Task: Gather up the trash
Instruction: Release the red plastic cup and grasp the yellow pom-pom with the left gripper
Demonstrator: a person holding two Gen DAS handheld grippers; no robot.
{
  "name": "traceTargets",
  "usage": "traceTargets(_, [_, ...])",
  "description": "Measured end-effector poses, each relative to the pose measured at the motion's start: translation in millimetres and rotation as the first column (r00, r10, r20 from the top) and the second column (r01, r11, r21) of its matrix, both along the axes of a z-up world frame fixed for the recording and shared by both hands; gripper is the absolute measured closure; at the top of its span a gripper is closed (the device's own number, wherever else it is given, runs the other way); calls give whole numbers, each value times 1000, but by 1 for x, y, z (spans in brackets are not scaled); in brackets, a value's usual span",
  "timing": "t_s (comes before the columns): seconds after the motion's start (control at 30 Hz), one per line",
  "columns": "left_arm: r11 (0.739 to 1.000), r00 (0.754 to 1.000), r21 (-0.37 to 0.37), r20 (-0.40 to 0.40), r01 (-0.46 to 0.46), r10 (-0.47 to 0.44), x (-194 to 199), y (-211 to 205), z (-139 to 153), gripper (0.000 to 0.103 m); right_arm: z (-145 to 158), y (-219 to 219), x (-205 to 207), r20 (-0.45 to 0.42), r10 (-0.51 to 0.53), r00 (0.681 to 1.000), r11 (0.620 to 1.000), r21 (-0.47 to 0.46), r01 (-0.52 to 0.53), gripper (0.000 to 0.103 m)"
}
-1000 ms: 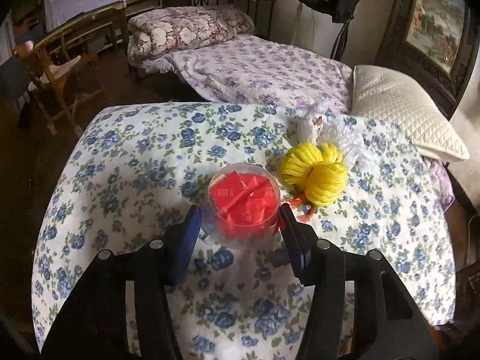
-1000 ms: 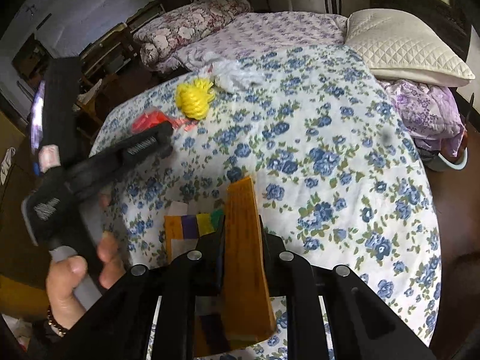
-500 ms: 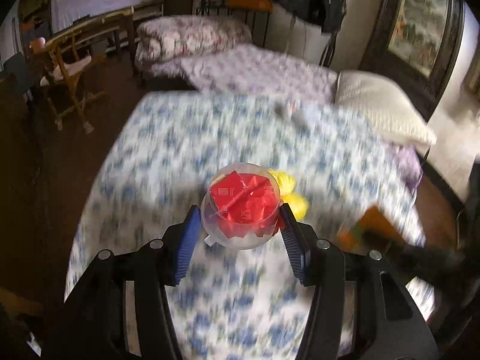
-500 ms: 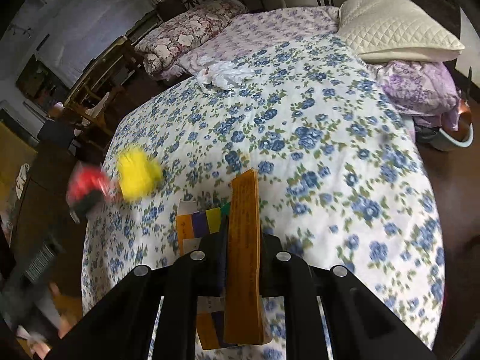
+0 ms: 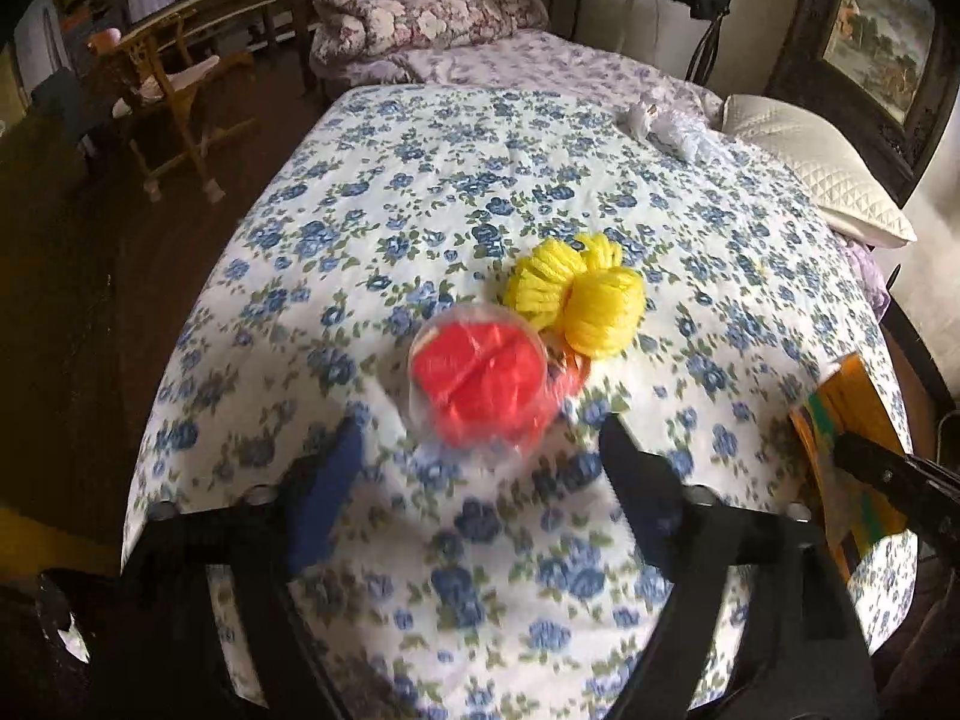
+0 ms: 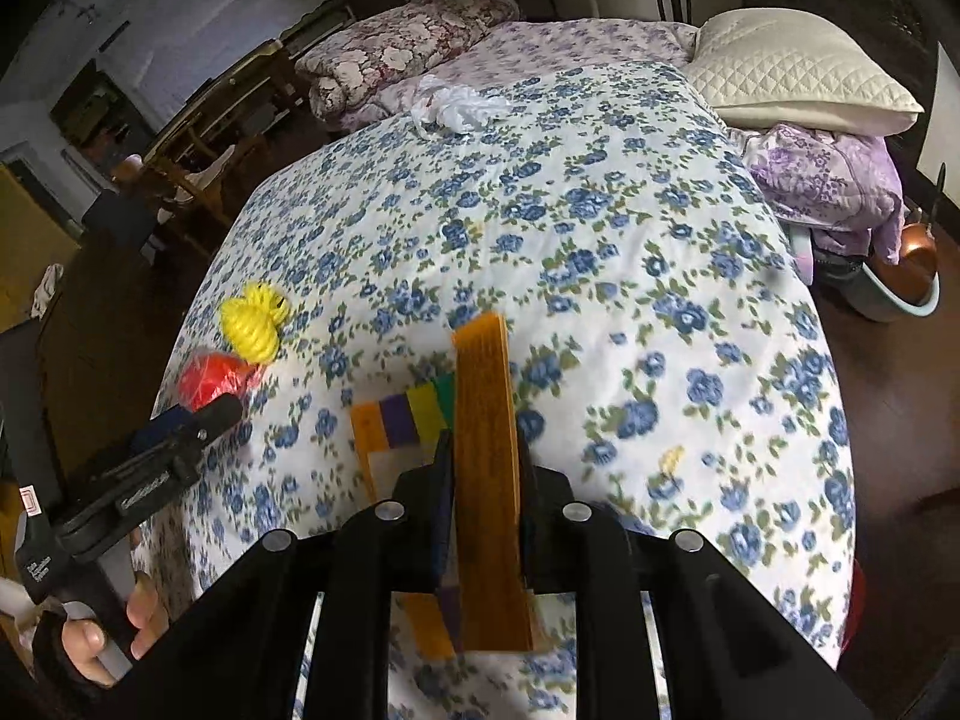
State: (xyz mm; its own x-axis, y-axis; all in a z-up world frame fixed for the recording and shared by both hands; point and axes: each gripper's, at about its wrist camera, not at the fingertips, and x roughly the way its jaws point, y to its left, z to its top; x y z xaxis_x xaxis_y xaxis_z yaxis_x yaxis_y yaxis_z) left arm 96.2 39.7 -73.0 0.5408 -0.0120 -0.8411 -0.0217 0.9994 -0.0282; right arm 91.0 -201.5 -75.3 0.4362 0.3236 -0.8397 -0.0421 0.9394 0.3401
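Note:
A clear plastic cup stuffed with red wrapper (image 5: 480, 381) lies on the blue-flowered bedspread (image 5: 420, 192), next to a yellow rope bundle (image 5: 579, 300). My left gripper (image 5: 480, 474) is open just behind the cup, its fingers apart and off it. The cup (image 6: 207, 381) and rope (image 6: 255, 318) also show at the left of the right wrist view. My right gripper (image 6: 480, 468) is shut on an orange box with coloured stripes (image 6: 483, 450), held above the bedspread. The box also shows at the right edge of the left wrist view (image 5: 846, 426). A crumpled white plastic bag (image 6: 456, 108) lies at the far edge.
A cream quilted pillow (image 6: 798, 78) and a purple blanket (image 6: 834, 180) lie at the far right. A folded floral quilt (image 5: 420, 18) lies behind the bedspread. A wooden chair (image 5: 174, 96) stands on the dark floor at the left. A basin (image 6: 900, 294) sits on the floor at right.
My left gripper has opened and let go of the red-filled cup, which now lies on the bedspread beside the yellow rope. The right gripper still holds the orange box.

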Motion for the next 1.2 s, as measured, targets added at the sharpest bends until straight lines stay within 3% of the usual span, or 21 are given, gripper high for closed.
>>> traceTargets(0.2, [1000, 998, -11, 62, -9, 10, -17, 2, 14, 16, -1, 0, 0, -6, 18, 1000, 1000, 21, -18, 84])
traceTargets(0.27, [1000, 999, -10, 39, -27, 27, -12, 6, 10, 16, 0, 1, -1, -5, 24, 1000, 999, 21, -24, 83])
traceTargets(0.37, [998, 999, 52, -46, -17, 19, -2, 1, -10, 17, -1, -1, 0, -10, 14, 1000, 999, 30, -14, 83])
traceTargets(0.47, [995, 999, 100, -25, -19, 22, 0, -3, -10, 16, 0, 0, 0, -8, 17, 1000, 999, 36, -17, 83])
traceTargets(0.7, [982, 993, 149, 15, -119, 118, 12, 9, -10, 15, 0, 1, 0, -9, 25, 1000, 999, 41, -24, 82])
traceTargets(0.87, [957, 972, 171, 20, -233, 233, 18, 33, -10, 16, 1, 2, 0, -7, 28, 1000, 999, 47, -28, 82])
traceTargets(0.97, [975, 977, 70, 7, -211, 211, 8, 37, -2, 17, 1, 2, -1, -8, 33, 999, 998, 48, -33, 82])
traceTargets(1.07, [985, 986, 70, 68, -155, 150, -4, 19, 15, 17, -1, 4, 0, -19, 37, 999, 998, 41, -37, 82])
traceTargets(1.2, [999, 995, 11, 98, -37, 36, 2, -12, 25, 17, -2, 7, 1, -24, 44, 999, 998, 37, -43, 81])
